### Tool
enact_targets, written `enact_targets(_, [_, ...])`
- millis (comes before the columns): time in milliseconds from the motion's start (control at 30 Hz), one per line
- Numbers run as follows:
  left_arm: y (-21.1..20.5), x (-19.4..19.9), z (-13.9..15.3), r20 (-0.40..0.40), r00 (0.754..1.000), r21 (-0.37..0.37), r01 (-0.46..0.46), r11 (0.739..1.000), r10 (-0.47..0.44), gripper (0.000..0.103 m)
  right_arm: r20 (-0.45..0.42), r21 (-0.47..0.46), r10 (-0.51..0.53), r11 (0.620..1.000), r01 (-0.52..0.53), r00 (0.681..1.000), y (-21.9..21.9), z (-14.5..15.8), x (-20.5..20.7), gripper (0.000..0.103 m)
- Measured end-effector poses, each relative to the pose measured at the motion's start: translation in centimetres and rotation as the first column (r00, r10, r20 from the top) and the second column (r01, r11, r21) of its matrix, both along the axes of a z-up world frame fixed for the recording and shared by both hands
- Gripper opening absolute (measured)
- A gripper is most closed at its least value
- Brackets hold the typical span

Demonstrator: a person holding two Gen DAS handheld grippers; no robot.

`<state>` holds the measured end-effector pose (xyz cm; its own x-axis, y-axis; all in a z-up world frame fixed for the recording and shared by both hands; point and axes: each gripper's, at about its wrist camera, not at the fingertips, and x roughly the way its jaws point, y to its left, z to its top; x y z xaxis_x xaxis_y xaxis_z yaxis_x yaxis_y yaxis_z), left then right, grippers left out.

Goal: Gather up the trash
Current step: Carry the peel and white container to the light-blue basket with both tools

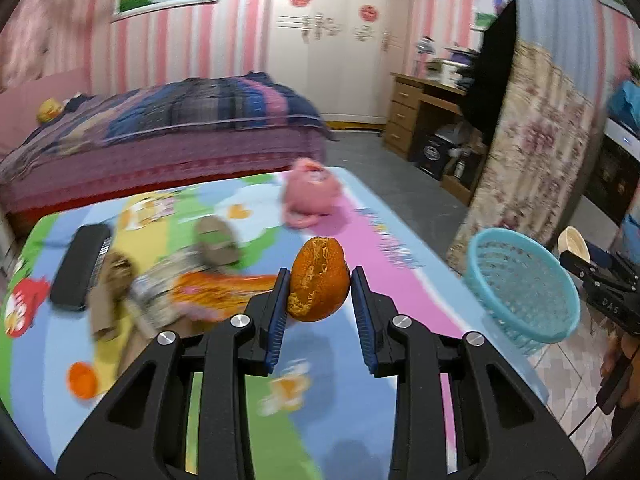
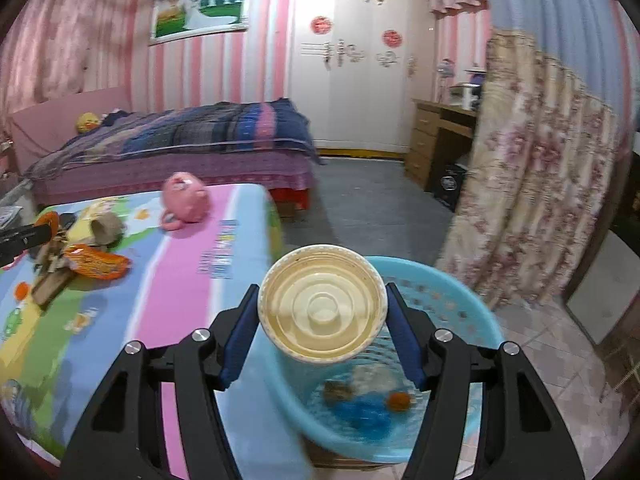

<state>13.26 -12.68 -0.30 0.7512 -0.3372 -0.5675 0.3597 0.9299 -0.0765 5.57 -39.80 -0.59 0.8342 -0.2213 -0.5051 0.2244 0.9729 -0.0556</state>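
Right up against the right-wrist lens, the right gripper (image 2: 322,316) is clamped on a cream ribbed paper cup (image 2: 322,314), mouth facing the camera, so its long axis runs straight back along the fingers. It hangs over the near rim of the light blue perforated plastic basket (image 2: 452,300), which already holds scraps.

The left gripper (image 1: 319,280) pinches a torn orange peel shell (image 1: 319,280), long axis upright toward 12 o'clock, torn face toward the lens. It's above the colourful cartoon play mat (image 1: 400,280), with the basket off at 3 o'clock.

My worry: release too early and the cup could clip the rim and tip out, or the peel lands on the mat. More wrappers sit at 9 o'clock.
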Motion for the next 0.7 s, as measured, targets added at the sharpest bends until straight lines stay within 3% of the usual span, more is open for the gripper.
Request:
enact_targets(167, [-6.2, -0.1, -1.3, 0.007, 0.997, 0.056, 0.082, 0.995, -0.083, 0.030, -0.012, -0.005, -0.076, 0.997, 0.076, 0.997, -3.9, -1.0, -1.4, 0.061])
enact_targets(400, [-13.4, -0.8, -2.4, 0.006, 0.982, 0.065, 0.188, 0.980, -0.188, 0.030, -0.021, 0.019, -0.153, 0.988, 0.154, 0.988, -7.7, -2.5, -2.4, 0.061])
enact_targets(700, [-20.1, 0.2, -5.4, -0.072, 0.965, 0.056, 0.255, 0.965, -0.251, 0.030, -0.038, 0.037, -0.203, 0.978, 0.204, 0.978, -10.7, -4.3, -2.7, 0.061])
